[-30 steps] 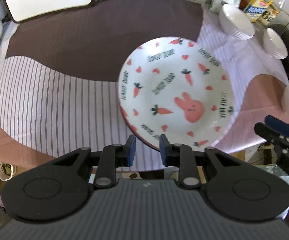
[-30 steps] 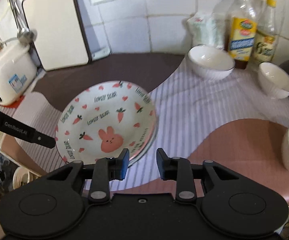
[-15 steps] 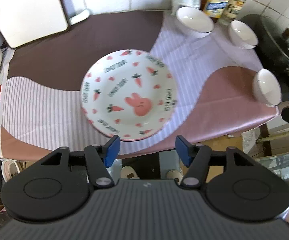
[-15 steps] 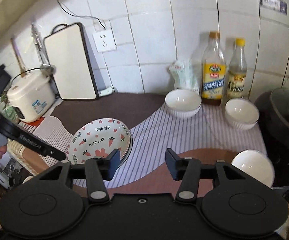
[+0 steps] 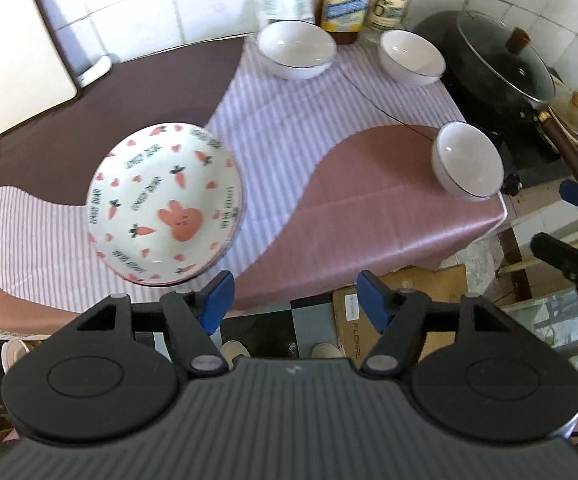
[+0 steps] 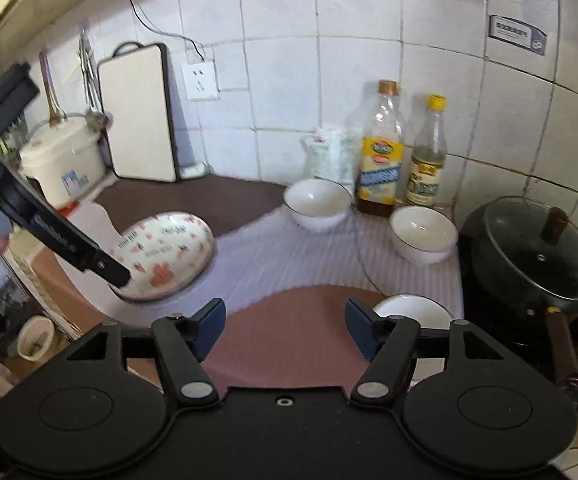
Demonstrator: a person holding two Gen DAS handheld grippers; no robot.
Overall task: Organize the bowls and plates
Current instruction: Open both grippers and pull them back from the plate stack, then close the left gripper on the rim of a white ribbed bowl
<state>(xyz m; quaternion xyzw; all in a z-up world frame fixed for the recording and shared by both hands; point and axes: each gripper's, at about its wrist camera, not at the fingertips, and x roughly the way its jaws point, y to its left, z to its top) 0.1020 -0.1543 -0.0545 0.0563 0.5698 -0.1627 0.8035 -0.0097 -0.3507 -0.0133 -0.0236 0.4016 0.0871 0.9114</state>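
A stack of bunny-and-carrot plates [image 5: 165, 204] lies on the striped cloth at the table's left; it also shows in the right wrist view [image 6: 165, 250]. Three white bowls stand on the table: one at the back [image 5: 296, 49] [image 6: 317, 204], one at the back right [image 5: 412, 57] [image 6: 423, 234], one near the front right corner [image 5: 469, 160] [image 6: 411, 310]. My left gripper [image 5: 292, 302] is open and empty, pulled back off the table's front edge. My right gripper [image 6: 281, 330] is open and empty, above the front edge near the corner bowl.
Two bottles [image 6: 381, 152] [image 6: 427, 156] and a bag [image 6: 329, 156] stand by the tiled wall. A black lidded pot [image 6: 537, 248] sits at the right. A cutting board [image 6: 139, 112] and rice cooker [image 6: 63, 160] are at the back left.
Both grippers have opened wide and drawn back and up from the plates. The plates stay on the cloth. More of the table and wall is in view.
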